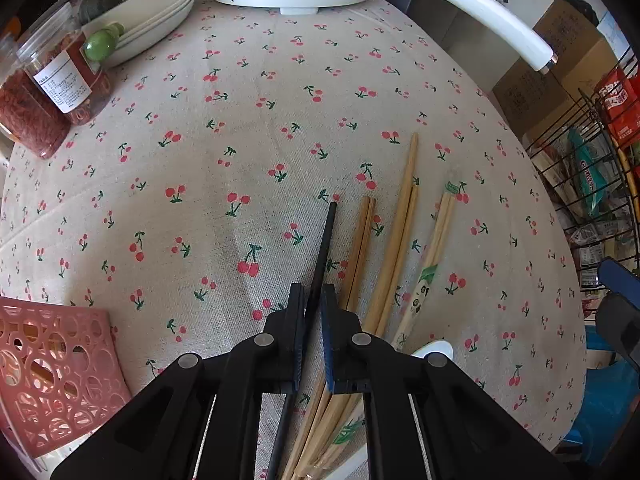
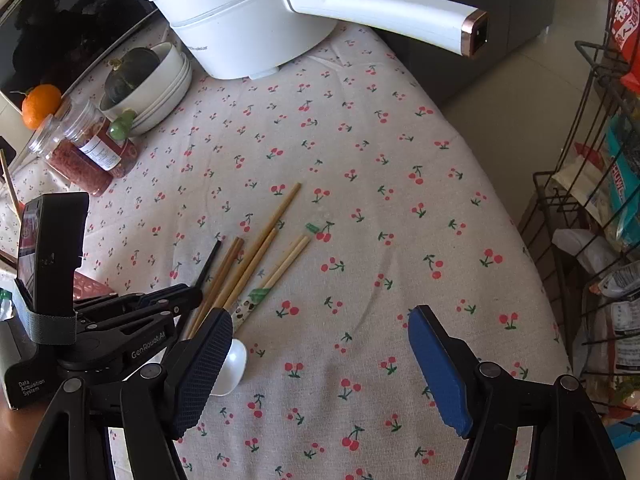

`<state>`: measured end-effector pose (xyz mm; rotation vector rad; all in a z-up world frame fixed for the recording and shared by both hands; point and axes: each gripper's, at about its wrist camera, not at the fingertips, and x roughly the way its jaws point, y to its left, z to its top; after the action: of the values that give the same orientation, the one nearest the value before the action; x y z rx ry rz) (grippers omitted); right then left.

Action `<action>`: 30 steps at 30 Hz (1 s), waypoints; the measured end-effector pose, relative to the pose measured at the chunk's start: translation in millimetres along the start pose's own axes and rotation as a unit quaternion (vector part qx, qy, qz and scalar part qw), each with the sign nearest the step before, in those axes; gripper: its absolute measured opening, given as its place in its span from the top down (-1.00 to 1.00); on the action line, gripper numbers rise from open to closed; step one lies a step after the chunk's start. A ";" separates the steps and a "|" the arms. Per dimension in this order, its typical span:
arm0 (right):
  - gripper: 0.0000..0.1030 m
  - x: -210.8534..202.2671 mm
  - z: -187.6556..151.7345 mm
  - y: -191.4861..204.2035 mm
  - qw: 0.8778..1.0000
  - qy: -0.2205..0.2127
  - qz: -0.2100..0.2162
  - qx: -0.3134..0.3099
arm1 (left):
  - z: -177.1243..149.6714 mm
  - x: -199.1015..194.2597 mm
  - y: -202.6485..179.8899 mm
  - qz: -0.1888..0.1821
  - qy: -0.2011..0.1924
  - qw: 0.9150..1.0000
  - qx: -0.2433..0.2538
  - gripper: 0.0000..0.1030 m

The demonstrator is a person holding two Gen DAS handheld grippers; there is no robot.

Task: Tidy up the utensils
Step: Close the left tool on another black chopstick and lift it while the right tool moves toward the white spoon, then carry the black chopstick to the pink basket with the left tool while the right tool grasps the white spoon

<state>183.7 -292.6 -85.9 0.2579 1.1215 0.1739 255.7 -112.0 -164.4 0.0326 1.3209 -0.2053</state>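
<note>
My left gripper (image 1: pixel 311 294) is shut on a black chopstick (image 1: pixel 324 248), which points away over the cherry-print tablecloth; it also shows in the right wrist view (image 2: pixel 209 260). Right of it lie several bamboo chopsticks (image 1: pixel 394 236), also in the right wrist view (image 2: pixel 256 256), and a wrapped pair in a panda sleeve (image 1: pixel 424 280). A white spoon (image 2: pixel 234 366) lies at their near ends. A pink perforated basket (image 1: pixel 52 372) stands at the lower left. My right gripper (image 2: pixel 320 364) is open and empty above the cloth, right of the left gripper (image 2: pixel 188 294).
A white electric pot (image 2: pixel 240 28) with a long handle stands at the back. Stacked bowls with a dark squash (image 2: pixel 152 80) and jars of red spice (image 2: pixel 92 152) are at the back left. A wire rack (image 2: pixel 592 200) of packets stands off the table's right edge.
</note>
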 end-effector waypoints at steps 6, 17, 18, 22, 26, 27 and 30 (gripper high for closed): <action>-0.50 5.2 -2.5 1.1 1.000 0.011 0.004 0.008 | 2.2 -0.8 -1.1 0.003 0.000 1.000 0.012 0.87; -0.50 18.9 -9.1 5.8 0.999 0.040 0.006 0.015 | -43.9 -66.2 9.6 -0.022 -0.080 0.996 0.025 0.90; -0.50 21.2 -10.6 7.5 0.999 0.044 0.005 0.013 | -49.7 -76.1 11.9 -0.027 -0.089 0.995 0.027 0.90; -0.50 31.0 -17.9 16.7 0.998 0.062 0.011 0.006 | -77.0 -114.9 28.3 -0.043 -0.125 0.991 0.033 0.90; -0.50 44.2 -27.3 28.6 0.996 0.082 0.026 -0.004 | -108.3 -148.4 44.2 -0.053 -0.159 0.985 0.031 0.90; -0.50 48.2 -29.3 31.5 0.996 0.086 0.030 -0.007 | -114.4 -153.3 50.0 -0.059 -0.167 0.984 0.028 0.90; -0.31 60.0 -35.0 40.3 0.994 0.093 0.044 -0.023 | -126.8 -160.1 65.2 -0.073 -0.176 0.982 0.014 0.90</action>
<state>177.3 -233.9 -140.4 0.2543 1.2890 0.3064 108.0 -9.2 -47.8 -0.0743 0.9667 -0.3386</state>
